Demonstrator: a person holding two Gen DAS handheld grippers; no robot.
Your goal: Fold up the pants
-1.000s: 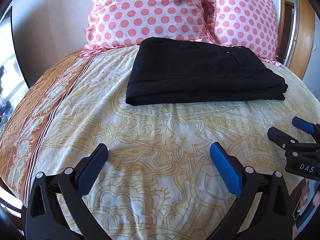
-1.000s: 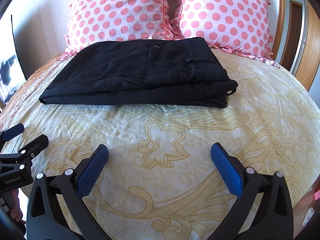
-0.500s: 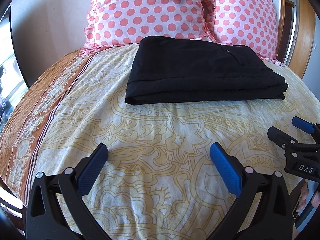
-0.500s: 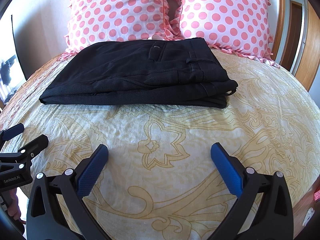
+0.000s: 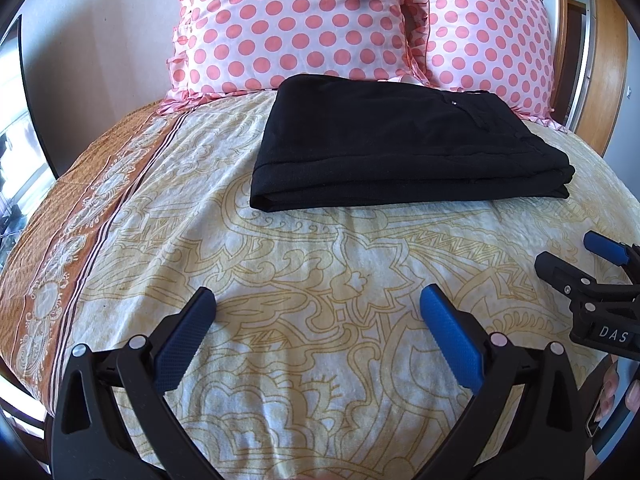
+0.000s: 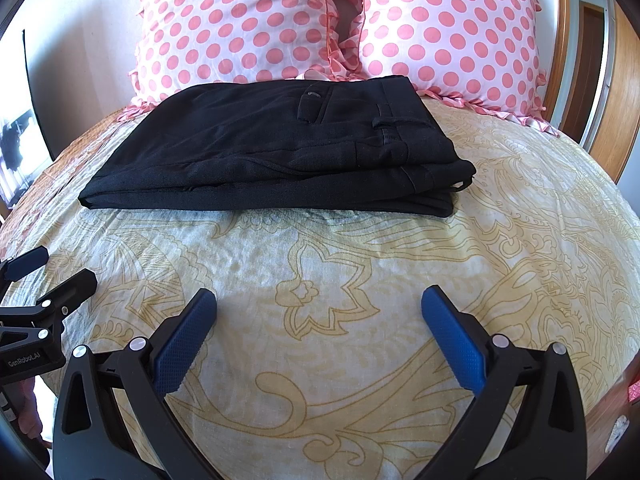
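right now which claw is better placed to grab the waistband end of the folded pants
Right, probably. The folded black pants show their waistband and belt loop toward the right claw's side, while the left claw faces the plain folded edge. Both claws are open, short of the pants, over the yellow patterned bedspread.

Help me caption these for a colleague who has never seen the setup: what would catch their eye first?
Most striking are the two pink polka-dot pillows propped at the head of the bed. In front of them the black pants lie folded in a neat stack on the yellow patterned bedspread. Nearest the camera, the left gripper and right gripper hover wide open over bare bedspread, holding nothing.
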